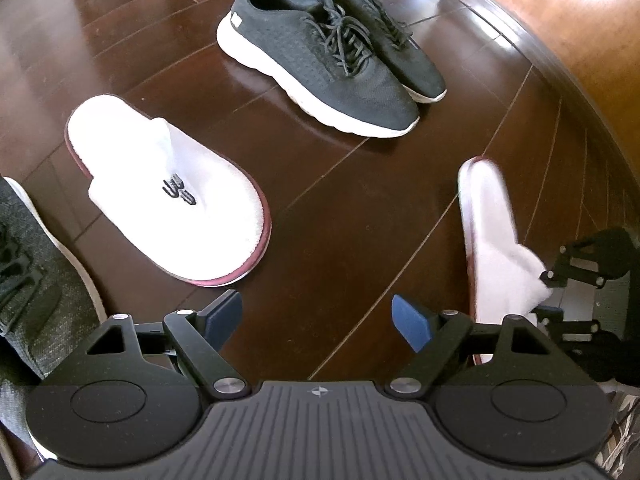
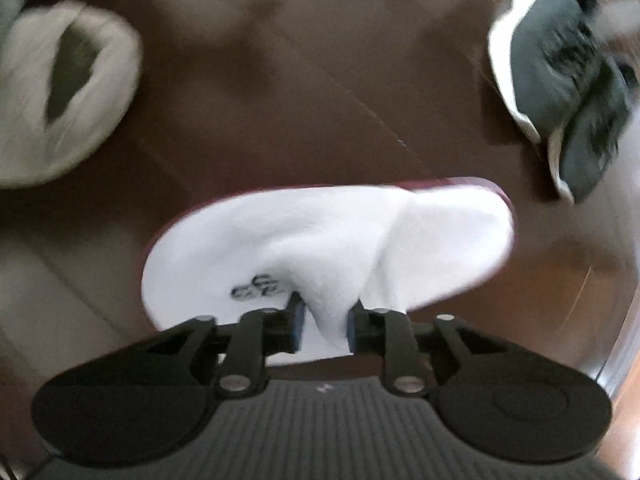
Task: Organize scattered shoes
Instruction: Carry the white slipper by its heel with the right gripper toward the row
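My right gripper (image 2: 322, 325) is shut on the upper of a white slipper (image 2: 328, 240) with a maroon sole edge, held off the dark wood floor. The left wrist view shows that same slipper (image 1: 494, 236) at the right, on edge, with the right gripper (image 1: 550, 292) pinching it. My left gripper (image 1: 318, 322) hangs open over bare floor, nothing between its blue pads. The matching white slipper (image 1: 168, 192) lies flat just ahead-left of it. A pair of dark sneakers (image 1: 324, 52) with white soles sits side by side farther off.
A grey knit shoe (image 1: 36, 280) lies at the left edge of the left wrist view. A wooden cabinet or wall base (image 1: 560, 24) curves along the right. The right wrist view is blurred; the other slipper (image 2: 68, 100) and the sneakers (image 2: 568, 80) show in it.
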A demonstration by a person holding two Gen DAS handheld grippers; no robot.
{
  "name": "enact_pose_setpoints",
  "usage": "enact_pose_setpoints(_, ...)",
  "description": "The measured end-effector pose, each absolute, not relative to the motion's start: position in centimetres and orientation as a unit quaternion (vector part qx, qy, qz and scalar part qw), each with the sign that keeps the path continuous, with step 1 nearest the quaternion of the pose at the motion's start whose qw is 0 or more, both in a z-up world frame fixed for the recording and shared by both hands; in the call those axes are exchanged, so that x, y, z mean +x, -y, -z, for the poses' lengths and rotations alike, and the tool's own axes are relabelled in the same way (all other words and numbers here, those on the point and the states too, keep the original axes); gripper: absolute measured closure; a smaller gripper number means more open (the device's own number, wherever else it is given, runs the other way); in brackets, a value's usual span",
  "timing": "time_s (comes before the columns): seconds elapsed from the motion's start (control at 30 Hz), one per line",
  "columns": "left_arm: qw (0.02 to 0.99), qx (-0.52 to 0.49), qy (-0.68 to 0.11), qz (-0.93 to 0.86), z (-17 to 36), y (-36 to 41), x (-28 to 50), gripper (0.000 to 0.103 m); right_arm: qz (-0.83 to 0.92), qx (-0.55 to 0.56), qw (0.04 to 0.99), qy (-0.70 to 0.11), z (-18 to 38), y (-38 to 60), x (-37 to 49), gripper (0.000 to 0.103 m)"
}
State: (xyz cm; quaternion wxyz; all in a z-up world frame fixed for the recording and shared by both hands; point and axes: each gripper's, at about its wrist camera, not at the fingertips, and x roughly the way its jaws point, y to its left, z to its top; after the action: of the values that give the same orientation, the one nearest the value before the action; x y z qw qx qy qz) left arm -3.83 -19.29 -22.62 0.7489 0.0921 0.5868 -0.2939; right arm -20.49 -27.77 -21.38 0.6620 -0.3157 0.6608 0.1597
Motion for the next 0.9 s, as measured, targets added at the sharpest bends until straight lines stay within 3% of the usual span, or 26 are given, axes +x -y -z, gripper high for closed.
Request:
enact_pose_setpoints(0.07,0.749,0.09,-0.587,0.293,22.6,19.3,-3.8,0.016,-0.125,-0.278,0.683,-0.664,21.1,28.5,-20.1,0.059)
enact_pose_setpoints(0.13,0.749,0.089,-0.587,0.294,22.6,19.2,-3.8,0.016,-0.09,-0.246,0.706,-0.658,20.5,29.3,-19.9,0.04)
enact_pose_setpoints(0.33,0.748,0.087,-0.587,0.297,22.5,19.4,-3.9,0.016,0.006,-0.103,0.761,-0.641,18.4,31.3,-20.5,0.024)
enact_pose_setpoints(0.57,0.745,0.085,-0.59,0.298,22.8,19.5,-4.0,0.016,0.166,0.161,0.788,-0.57,18.0,34.3,-23.5,0.021)
enact_pose_setpoints(0.7,0.743,0.09,-0.593,0.297,23.0,19.5,-4.2,0.016,0.22,0.224,0.778,-0.544,19.2,33.8,-24.1,0.021)
enact_pose_setpoints(0.9,0.741,0.094,-0.597,0.294,23.3,19.5,-4.1,0.015,0.243,0.222,0.769,-0.548,20.4,32.4,-23.1,0.023)
